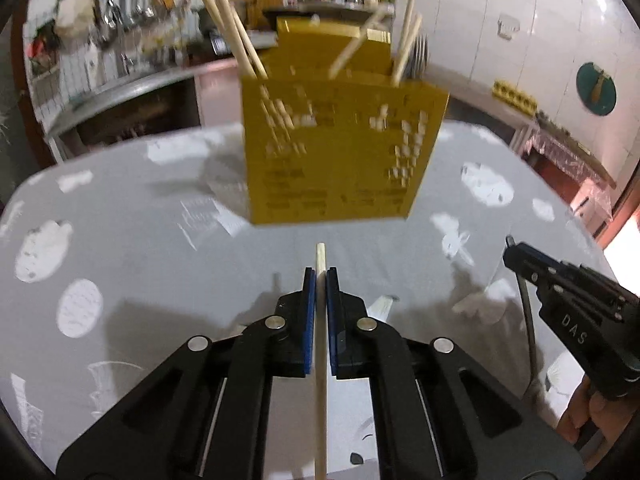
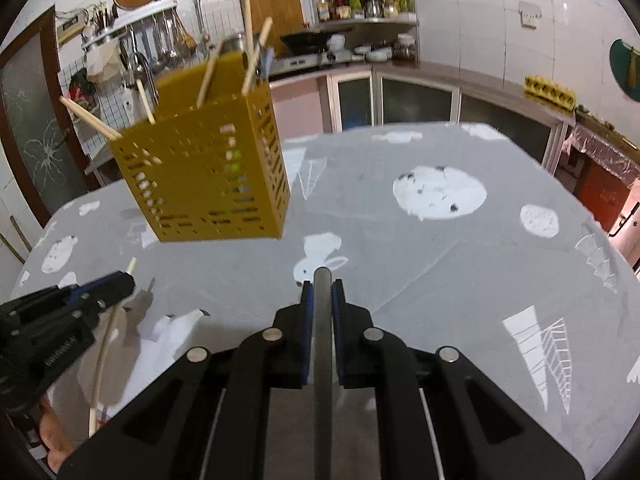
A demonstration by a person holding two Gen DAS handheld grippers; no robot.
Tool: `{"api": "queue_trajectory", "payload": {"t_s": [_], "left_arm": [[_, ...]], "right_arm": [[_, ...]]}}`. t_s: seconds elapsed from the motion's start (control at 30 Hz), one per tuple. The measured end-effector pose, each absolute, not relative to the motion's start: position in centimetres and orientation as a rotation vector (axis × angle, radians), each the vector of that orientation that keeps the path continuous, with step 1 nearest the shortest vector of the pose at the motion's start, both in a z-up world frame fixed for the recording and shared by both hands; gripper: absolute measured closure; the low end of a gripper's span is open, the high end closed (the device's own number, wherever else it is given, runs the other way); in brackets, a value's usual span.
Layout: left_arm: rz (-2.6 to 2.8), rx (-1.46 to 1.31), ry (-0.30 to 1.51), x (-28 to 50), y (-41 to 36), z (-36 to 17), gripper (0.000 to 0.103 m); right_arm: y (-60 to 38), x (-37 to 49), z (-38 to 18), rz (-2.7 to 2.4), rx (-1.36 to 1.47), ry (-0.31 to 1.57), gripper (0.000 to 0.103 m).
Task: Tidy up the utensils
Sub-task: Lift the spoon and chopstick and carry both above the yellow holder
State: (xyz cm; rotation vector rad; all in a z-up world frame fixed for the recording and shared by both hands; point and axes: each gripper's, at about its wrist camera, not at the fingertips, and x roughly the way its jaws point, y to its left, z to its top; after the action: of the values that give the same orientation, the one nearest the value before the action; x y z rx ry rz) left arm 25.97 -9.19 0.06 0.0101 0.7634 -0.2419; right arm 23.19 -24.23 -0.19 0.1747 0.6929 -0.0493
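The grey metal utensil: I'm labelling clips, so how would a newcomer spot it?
Start at the grey patterned tablecloth with the yellow slotted holder. The right gripper clamps the grey metal utensil. Unlike the pale wooden chopstick in the left gripper, it is thicker, dull metal.

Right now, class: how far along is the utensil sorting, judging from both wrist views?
Done: several chopsticks already stand in the yellow holder. In hand: the left gripper clamps a wooden chopstick; the right gripper clamps a grey metal handle. Left: both must go into the holder.
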Motion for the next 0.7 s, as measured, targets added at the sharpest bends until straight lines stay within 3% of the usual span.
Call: {"api": "queue_trajectory", "payload": {"t_s": [0.4, 0.7], "left_arm": [[-0.211, -0.095, 0.512, 20.8, -4.4, 5.6, 0.099], [-0.202, -0.098, 0.427, 19.7, -3.3, 7.0, 0.099]], "right_arm": [[-22.3, 18.6, 4.2, -0.014, 0.153, 0.445, 0.094], [-21.9, 17.4, 5.8, 0.016, 0.139, 0.338, 0.094]]}}
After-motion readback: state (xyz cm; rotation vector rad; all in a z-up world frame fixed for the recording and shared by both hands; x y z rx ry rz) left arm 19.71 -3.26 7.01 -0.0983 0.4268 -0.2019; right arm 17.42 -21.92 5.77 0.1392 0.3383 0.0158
